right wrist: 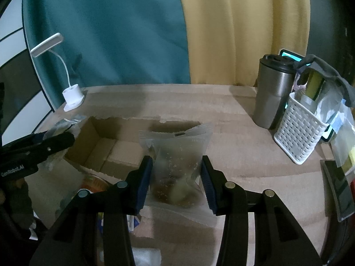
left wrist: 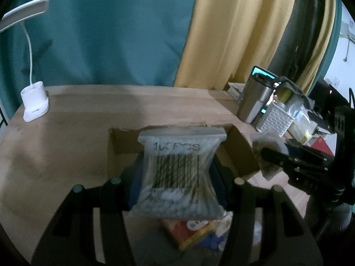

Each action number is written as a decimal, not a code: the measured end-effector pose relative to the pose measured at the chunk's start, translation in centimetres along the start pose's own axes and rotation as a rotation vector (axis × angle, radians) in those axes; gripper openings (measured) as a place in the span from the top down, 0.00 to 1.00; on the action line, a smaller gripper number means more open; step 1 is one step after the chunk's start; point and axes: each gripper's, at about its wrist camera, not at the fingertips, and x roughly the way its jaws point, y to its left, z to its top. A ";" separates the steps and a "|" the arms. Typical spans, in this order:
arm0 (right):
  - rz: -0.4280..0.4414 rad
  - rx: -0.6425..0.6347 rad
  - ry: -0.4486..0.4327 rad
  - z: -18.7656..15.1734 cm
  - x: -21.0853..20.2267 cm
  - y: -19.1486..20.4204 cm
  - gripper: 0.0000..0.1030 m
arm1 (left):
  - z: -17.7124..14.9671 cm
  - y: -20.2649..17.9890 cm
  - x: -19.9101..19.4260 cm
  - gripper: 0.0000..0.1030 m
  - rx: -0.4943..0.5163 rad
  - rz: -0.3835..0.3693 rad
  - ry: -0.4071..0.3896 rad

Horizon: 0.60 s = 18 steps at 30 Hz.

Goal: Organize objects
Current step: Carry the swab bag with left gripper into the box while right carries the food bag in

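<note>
two bags up at once: left gripper [left wrist: 177, 175] fingers clamped on the cotton swab bag [left wrist: 177, 177], right gripper [right wrist: 176, 177] fingers clamped on a snack pouch [right wrist: 177, 166]. cardboard box [right wrist: 104, 153] sits open just ahead-left, nearer the left hand.

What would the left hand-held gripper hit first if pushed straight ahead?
Probably the open cardboard box: the left hand-held gripper, shut on the cotton swab bag, points into it. Depth is unclear.
</note>
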 end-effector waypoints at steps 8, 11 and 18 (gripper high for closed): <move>0.007 -0.009 0.016 0.9 1.4 0.3 0.55 | 0.6 0.3 1.3 0.46 -0.003 -0.009 0.012; 0.010 -0.010 0.026 1.2 2.1 0.4 0.55 | 0.8 0.4 1.9 0.46 -0.006 -0.009 0.019; 0.018 -0.012 0.048 1.5 3.7 0.4 0.55 | 1.0 0.6 3.2 0.46 -0.017 -0.007 0.035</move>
